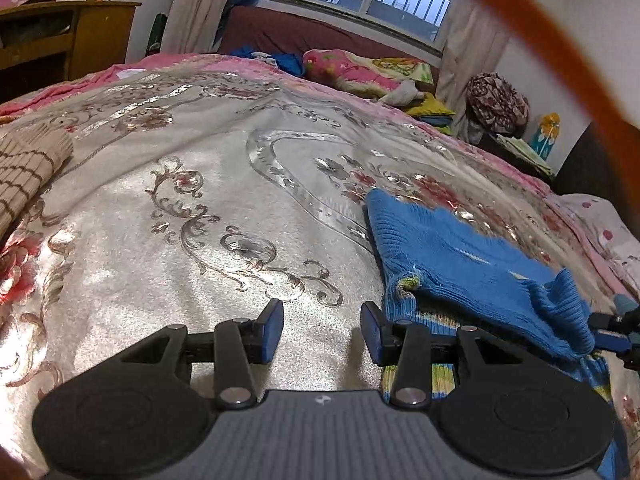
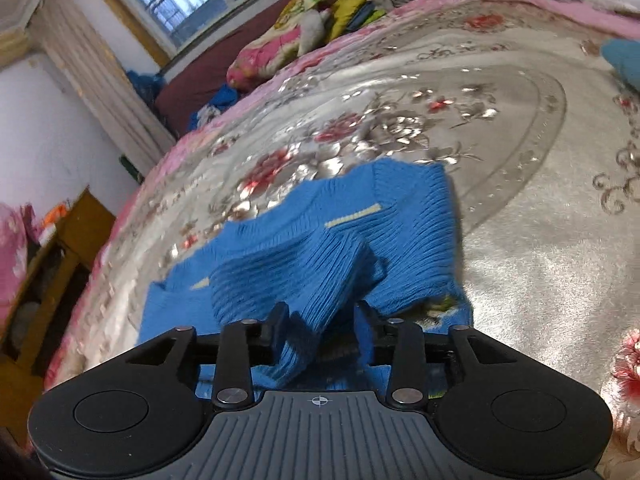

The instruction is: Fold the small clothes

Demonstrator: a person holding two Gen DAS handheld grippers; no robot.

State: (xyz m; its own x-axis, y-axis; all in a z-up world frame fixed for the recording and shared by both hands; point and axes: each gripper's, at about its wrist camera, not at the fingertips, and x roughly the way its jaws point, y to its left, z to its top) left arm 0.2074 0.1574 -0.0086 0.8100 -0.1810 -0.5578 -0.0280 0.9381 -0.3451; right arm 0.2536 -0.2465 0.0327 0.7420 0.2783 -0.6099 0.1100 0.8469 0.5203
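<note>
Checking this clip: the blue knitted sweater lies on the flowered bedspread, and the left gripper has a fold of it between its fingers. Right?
Wrong gripper. The left gripper has only bedspread between its fingers; the right wrist view shows the fold of the blue knitted sweater between the right gripper fingers.

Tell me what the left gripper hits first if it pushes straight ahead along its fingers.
Probably the bare bedspread. The left gripper stands open with nothing between its fingers, angled down at the bed. The blue sweater lies just off its right finger, so it would likely slide past; depth is uncertain.
</note>
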